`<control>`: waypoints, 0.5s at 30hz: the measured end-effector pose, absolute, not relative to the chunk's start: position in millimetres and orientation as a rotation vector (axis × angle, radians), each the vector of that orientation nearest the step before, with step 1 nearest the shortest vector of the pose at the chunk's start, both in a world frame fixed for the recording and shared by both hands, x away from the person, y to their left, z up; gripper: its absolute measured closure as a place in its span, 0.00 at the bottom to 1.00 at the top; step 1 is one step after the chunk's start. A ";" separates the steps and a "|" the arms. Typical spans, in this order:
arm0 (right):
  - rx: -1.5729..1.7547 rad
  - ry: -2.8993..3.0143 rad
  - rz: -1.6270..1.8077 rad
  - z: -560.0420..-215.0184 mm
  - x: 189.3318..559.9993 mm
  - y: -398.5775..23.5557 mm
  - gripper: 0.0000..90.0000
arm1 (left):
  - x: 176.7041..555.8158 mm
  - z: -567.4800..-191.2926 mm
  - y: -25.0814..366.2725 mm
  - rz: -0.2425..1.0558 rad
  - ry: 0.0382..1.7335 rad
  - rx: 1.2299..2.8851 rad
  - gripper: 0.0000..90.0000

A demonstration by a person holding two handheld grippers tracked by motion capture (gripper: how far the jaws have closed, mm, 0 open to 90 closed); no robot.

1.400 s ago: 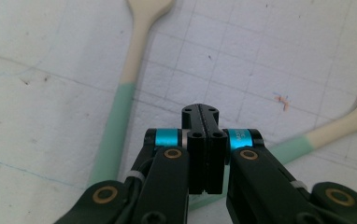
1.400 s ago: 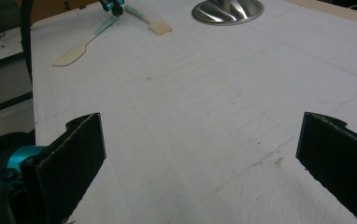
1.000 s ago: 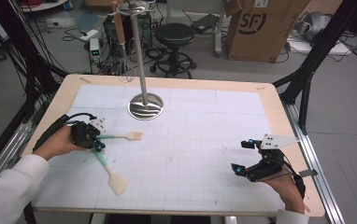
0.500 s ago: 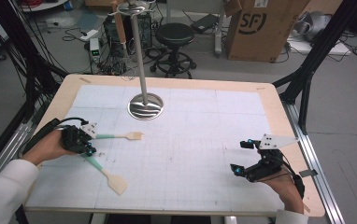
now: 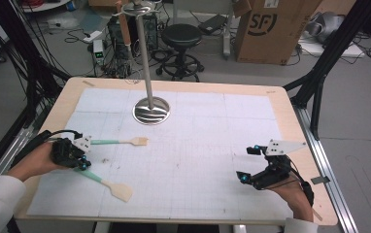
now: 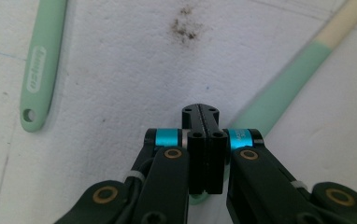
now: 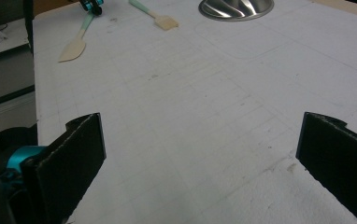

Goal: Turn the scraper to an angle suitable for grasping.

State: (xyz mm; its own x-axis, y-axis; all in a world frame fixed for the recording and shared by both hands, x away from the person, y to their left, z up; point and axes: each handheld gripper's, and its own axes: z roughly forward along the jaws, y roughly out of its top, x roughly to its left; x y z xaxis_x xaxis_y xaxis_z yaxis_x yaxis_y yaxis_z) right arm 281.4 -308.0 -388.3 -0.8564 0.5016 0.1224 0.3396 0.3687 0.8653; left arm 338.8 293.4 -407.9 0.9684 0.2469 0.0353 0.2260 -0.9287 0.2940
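Observation:
Two spatulas with mint-green handles and cream blades lie on the white mat at the left. The farther spatula [image 5: 125, 141] [image 6: 41, 65] [image 7: 160, 18] lies across the table. The nearer spatula [image 5: 107, 183] [image 6: 279, 93] [image 7: 76, 46] lies slanted, and its handle end runs under my left gripper [image 5: 79, 156] [image 6: 201, 112]. That gripper is shut with nothing between its jaws, and it sits between the two handle ends. Near the right front of the table, my right gripper [image 5: 247, 163] [image 7: 204, 158] rests low over bare mat with its jaws wide open and holding nothing.
A metal pole on a round shiny base [image 5: 150, 110] [image 7: 236, 7] stands at the back middle of the mat. The wooden table edge [image 5: 52, 114] frames the mat. A small dark stain [image 6: 184, 30] marks the mat ahead of the left jaws.
My left gripper has slid left and a little toward the front edge, away from the farther spatula's handle. Both spatulas and the right gripper have stayed put.

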 end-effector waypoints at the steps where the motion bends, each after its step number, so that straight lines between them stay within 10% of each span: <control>1: 0.760 2.461 1.495 -388.4 281.6 -307.8 0.00 | 337.1 -407.2 293.6 0.106 0.353 2.817 1.00; 15: 0.763 2.458 1.502 -387.7 281.5 -309.4 0.00 | 329.7 -369.1 282.5 0.195 0.249 2.696 0.81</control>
